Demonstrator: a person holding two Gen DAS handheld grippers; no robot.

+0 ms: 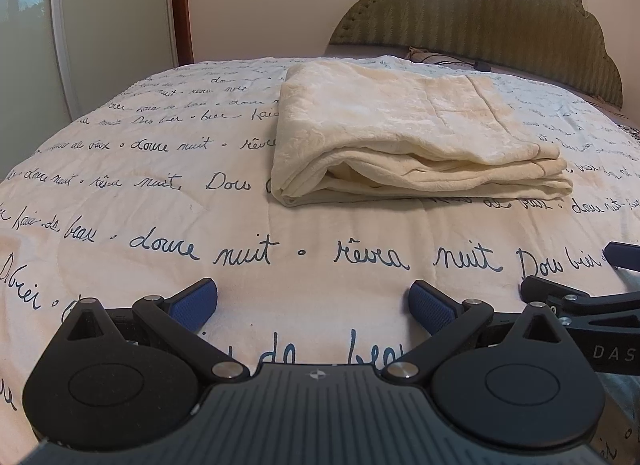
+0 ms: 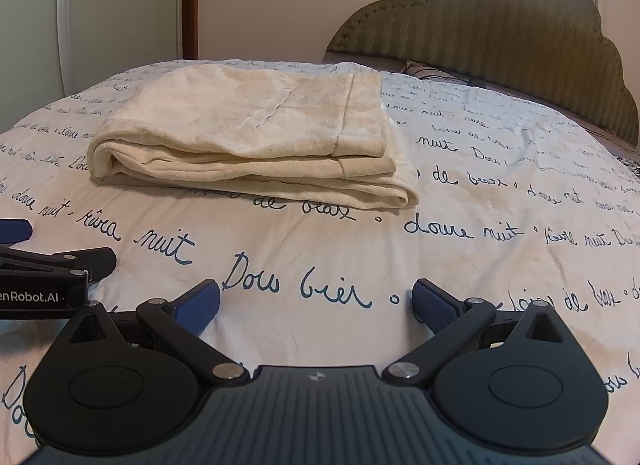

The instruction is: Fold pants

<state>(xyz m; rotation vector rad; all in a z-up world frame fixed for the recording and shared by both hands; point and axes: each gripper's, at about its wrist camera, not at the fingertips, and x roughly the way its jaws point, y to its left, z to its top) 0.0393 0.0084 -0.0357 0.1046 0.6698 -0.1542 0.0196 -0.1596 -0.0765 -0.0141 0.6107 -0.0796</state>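
Observation:
The cream pants [image 1: 404, 133] lie folded in a flat stack of layers on the bed, ahead of both grippers; they also show in the right wrist view [image 2: 256, 137]. My left gripper [image 1: 312, 301] is open and empty, low over the bedspread, well short of the pants. My right gripper [image 2: 316, 301] is open and empty too, beside the left one. The right gripper's fingers show at the right edge of the left wrist view [image 1: 580, 297], and the left gripper's fingers show at the left edge of the right wrist view [image 2: 60, 261].
A white bedspread [image 1: 160, 233] with dark cursive writing covers the bed. A green padded headboard [image 1: 500, 17] stands at the back right, with a small pillow [image 1: 432, 55] below it. A wardrobe door [image 1: 112, 25] and wall are at the back left.

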